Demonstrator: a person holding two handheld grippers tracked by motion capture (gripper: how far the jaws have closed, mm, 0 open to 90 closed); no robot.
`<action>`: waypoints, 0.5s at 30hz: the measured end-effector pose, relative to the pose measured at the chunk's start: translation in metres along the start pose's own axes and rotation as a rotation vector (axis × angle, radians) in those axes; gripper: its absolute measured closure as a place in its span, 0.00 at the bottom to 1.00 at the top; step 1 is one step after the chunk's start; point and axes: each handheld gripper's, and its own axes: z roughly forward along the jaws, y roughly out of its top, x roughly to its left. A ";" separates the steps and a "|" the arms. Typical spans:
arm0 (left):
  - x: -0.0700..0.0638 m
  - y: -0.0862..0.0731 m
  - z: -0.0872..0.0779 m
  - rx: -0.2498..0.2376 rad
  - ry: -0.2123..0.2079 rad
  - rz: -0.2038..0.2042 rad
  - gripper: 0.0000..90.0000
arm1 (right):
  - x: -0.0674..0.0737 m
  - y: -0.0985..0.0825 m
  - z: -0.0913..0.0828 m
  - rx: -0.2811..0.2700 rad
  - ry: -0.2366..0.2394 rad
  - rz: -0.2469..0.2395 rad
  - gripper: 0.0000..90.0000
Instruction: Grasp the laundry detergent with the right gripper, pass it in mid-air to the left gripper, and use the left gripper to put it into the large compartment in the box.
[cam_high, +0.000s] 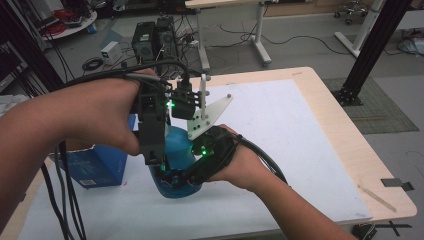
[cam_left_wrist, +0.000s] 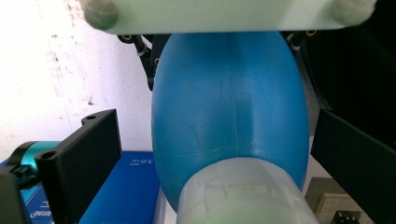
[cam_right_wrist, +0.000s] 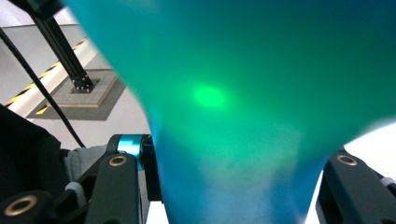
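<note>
Right claw (cam_right_wrist: 224, 196) grips an unlabelled blue bottle (cam_left_wrist: 229, 116) beside a blue box (cam_high: 100, 165).

- A blue bulb-shaped object (cam_right_wrist: 243, 93), blurred from closeness, narrows downward between the right gripper's (cam_right_wrist: 224, 186) two black jaws, which clamp its neck.
- A green light spot glows on it.
- Far left: a black post (cam_right_wrist: 60, 44) on a grey floor mat (cam_right_wrist: 70, 100).

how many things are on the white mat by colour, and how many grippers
blue bulb-shaped bottle: 1
blue box: 1
black grippers: 2, the left gripper and the right gripper, both at the bottle
total: 4
</note>
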 end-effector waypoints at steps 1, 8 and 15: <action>0.000 0.000 0.000 0.005 0.008 0.003 0.02 | 0.000 0.000 0.000 0.000 -0.001 0.000 0.51; 0.000 0.000 0.004 0.014 0.018 -0.010 0.02 | 0.000 0.000 0.001 -0.001 -0.002 0.000 0.51; 0.000 0.000 0.006 0.023 0.020 -0.008 0.06 | -0.001 0.000 0.002 -0.003 -0.003 0.001 0.51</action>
